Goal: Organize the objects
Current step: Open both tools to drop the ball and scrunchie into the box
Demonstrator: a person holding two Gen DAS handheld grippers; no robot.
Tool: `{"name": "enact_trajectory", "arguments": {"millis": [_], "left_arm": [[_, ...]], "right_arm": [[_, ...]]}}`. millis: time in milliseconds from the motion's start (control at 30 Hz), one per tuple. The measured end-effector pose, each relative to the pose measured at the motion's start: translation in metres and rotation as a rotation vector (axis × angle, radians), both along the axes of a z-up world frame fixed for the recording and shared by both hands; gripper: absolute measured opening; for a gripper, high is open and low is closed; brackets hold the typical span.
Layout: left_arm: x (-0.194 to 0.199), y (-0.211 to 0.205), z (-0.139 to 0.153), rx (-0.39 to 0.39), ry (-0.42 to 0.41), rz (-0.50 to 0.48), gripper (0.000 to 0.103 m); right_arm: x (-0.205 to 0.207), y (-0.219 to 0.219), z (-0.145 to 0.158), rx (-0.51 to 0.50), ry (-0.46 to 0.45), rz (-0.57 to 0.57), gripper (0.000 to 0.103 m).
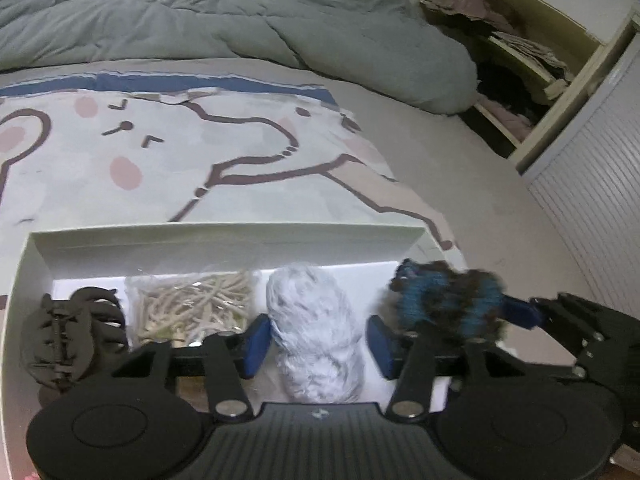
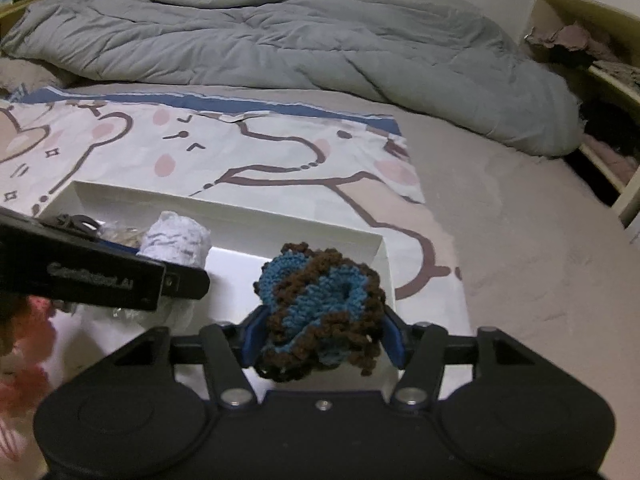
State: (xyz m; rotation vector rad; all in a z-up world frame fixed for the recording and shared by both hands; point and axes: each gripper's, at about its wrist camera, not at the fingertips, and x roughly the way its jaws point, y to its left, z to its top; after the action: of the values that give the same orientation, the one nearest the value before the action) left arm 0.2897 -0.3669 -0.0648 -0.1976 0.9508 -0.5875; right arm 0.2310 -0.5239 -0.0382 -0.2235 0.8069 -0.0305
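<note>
Over the white box [image 2: 384, 256], right tongs [image 2: 322, 338] clamped on a blue-brown scrunchie [image 2: 320, 308]; left tongs [image 1: 318, 344] spread around white yarn [image 1: 316, 328].

A home bedroom: rumpled grey duvet [image 2: 280, 36] on a bed, open wardrobe [image 1: 532, 60] (clothes stacked inside).

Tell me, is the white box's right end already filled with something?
No, the white box is bare at that end; the blue-brown scrunchie sits between the right gripper fingers above it.
</note>
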Motion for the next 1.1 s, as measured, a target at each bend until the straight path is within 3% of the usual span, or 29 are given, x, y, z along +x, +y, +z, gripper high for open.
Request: {"name": "enact_trajectory", "arguments": {"millis": [67, 167, 700, 900, 1100], "left_arm": [[-0.003, -0.002, 0.003, 0.000, -0.003, -0.002, 0.070], [-0.007, -0.005, 0.006, 0.023, -0.008, -0.008, 0.071], [-0.030, 0.013, 0.044, 0.042, -0.050, 0.051, 0.071], [-0.039, 0.026, 0.057, 0.057, -0.064, 0.078, 0.076], [-0.053, 0.038, 0.073, 0.102, -0.121, 0.075, 0.088]], "right_arm": [[0.000, 0.001, 0.002, -0.002, -0.013, -0.008, 0.063], [-0.002, 0.000, 0.005, -0.005, -0.006, -0.023, 0.073], [-0.028, -0.006, 0.025, 0.093, 0.003, -0.054, 0.074], [-0.041, -0.012, 0.038, 0.151, -0.012, -0.127, 0.074], [-0.057, -0.019, 0.051, 0.209, -0.046, -0.197, 0.074]]}}
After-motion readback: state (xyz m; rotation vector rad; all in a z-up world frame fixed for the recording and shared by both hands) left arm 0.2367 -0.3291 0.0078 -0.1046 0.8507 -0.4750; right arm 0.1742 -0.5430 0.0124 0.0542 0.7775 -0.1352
